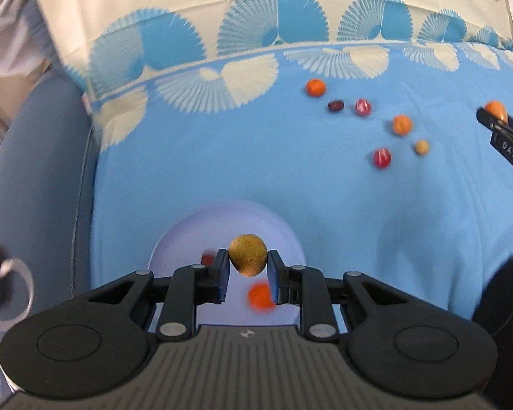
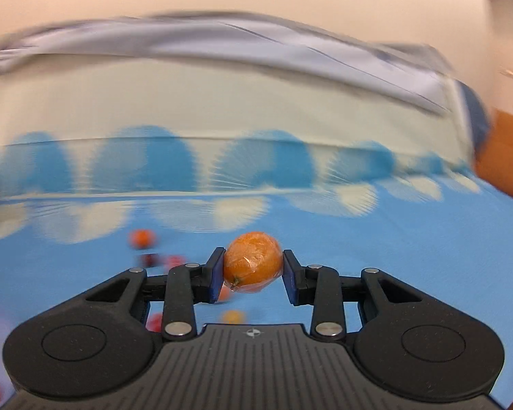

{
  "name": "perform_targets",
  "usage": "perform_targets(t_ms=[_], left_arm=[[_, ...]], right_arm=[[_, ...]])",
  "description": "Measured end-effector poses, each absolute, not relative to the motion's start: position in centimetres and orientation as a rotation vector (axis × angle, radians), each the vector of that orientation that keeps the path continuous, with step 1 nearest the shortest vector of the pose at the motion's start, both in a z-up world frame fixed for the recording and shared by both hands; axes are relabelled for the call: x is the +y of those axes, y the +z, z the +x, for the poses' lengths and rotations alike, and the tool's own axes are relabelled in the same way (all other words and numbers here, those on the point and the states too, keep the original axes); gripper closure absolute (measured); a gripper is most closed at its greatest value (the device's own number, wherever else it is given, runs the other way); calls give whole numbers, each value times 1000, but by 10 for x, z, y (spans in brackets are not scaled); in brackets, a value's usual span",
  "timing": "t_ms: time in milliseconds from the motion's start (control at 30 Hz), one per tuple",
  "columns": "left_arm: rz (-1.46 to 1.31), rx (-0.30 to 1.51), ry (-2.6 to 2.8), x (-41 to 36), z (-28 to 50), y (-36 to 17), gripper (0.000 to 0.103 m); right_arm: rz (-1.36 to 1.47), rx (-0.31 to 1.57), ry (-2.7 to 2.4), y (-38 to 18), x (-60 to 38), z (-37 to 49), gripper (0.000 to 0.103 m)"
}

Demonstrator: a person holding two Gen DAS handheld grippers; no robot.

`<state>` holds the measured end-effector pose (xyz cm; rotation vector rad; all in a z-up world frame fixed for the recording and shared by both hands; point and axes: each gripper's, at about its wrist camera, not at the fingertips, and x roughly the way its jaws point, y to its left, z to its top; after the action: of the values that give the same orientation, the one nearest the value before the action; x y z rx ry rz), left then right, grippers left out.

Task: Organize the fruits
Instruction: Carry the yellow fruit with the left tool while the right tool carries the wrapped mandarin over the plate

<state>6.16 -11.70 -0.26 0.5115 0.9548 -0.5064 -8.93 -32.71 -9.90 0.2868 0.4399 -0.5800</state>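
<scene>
My left gripper (image 1: 248, 266) is shut on a small brown kiwi-like fruit (image 1: 248, 254), held above a pale lilac plate (image 1: 174, 239). On the plate lie an orange fruit (image 1: 260, 296) and a red fruit (image 1: 207, 259), partly hidden by the fingers. My right gripper (image 2: 252, 270) is shut on a plastic-wrapped orange (image 2: 253, 261), held above the blue cloth; it also shows at the right edge of the left wrist view (image 1: 494, 116). Several loose fruits lie on the cloth: an orange (image 1: 315, 87), a dark plum (image 1: 336, 105), a red fruit (image 1: 381, 158).
The blue cloth (image 1: 256, 157) with a white fan pattern covers a padded seat with a grey-blue edge (image 1: 34, 171) at the left. A cream backrest (image 2: 222, 102) rises behind. An orange-brown surface (image 2: 506, 157) stands at the far right. More fruits (image 2: 142, 238) lie blurred at left.
</scene>
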Motion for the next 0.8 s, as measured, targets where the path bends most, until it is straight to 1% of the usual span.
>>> perform_targets(t_ms=[200,500,800], left_arm=[[443,970,-475,-53,23,2,77],[340,963,-395,23,0,-4,77],[293,936,-391,46,-6,-4,77]], right_arm=[[285,469,-338,-54,-253,-124,66],[282,572,-137,-28,-155,-141,66],[215,593,-85,-16,-119,-143,66]])
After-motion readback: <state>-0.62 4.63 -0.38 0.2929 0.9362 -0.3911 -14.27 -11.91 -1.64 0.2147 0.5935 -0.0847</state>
